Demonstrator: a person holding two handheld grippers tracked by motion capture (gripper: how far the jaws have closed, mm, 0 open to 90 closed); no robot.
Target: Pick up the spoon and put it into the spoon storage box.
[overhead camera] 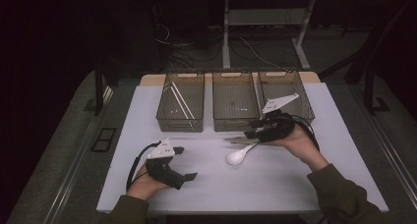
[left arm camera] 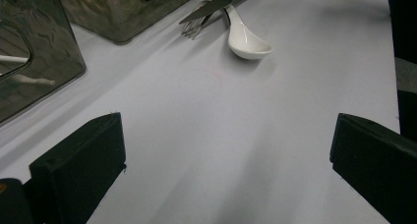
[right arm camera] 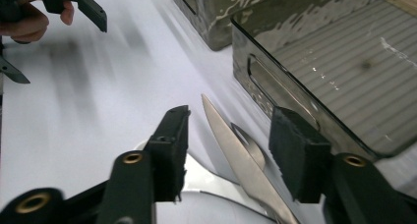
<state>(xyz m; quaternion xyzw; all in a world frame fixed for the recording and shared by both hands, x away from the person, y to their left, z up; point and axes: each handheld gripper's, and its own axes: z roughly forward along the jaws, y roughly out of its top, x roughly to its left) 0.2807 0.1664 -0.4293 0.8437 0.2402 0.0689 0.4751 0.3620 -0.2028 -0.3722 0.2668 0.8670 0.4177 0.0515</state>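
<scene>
A metal knife (overhead camera: 235, 140) and a fork lie together on the white mat, just in front of the middle bin. A white spoon (overhead camera: 239, 155) lies beside them, bowl toward me. My right gripper (overhead camera: 251, 129) reaches down over their handles. In the right gripper view its jaws (right arm camera: 231, 123) stand apart on either side of the knife blade (right arm camera: 231, 150), not pressing it; the fork (right arm camera: 252, 146) lies under the blade and the spoon (right arm camera: 201, 180) below it. My left gripper (overhead camera: 186, 162) rests open at the near left, its jaws (left arm camera: 231, 140) over bare mat, the spoon (left arm camera: 246, 40) and knife (left arm camera: 206, 9) ahead.
Three dark see-through bins stand in a row at the back of the mat: the left bin (overhead camera: 179, 125) holds white chopsticks (overhead camera: 181, 101), the middle bin (overhead camera: 231, 126) and right bin (overhead camera: 304, 100) look empty. The mat's near half is open room between my hands.
</scene>
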